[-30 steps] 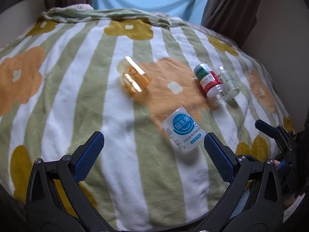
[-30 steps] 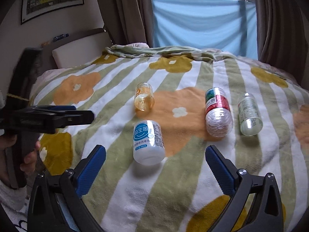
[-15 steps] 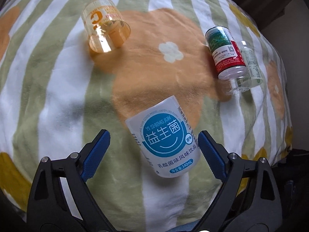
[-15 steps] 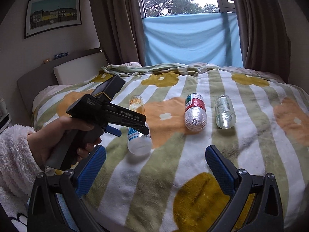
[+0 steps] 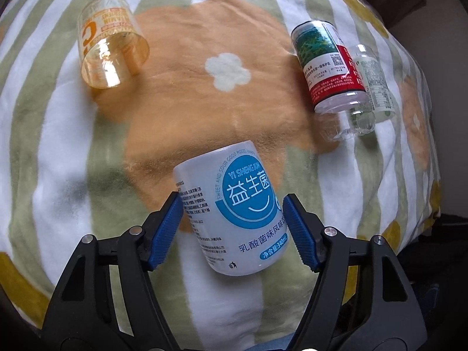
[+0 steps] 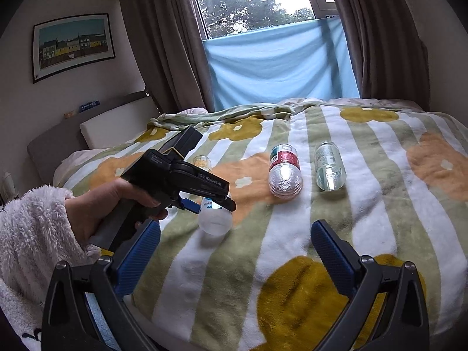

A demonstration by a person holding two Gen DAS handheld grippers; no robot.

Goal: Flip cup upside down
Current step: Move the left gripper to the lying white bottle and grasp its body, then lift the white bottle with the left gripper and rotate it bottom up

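Fleecy striped blanket (image 5: 73,152) fills the left wrist view. Low at centre lies the white cup (image 5: 234,213) on its side, the left gripper (image 5: 232,228) clamped on it. Right gripper (image 6: 235,251), bottom of its own view, is spread apart, holding nothing.

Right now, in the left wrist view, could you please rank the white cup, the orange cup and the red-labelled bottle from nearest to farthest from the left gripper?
1. White cup: between the left gripper's fingers, lying on the blanket.
2. and 3. Red-labelled bottle, far right, and orange cup, far left: both well beyond it, too close to call.
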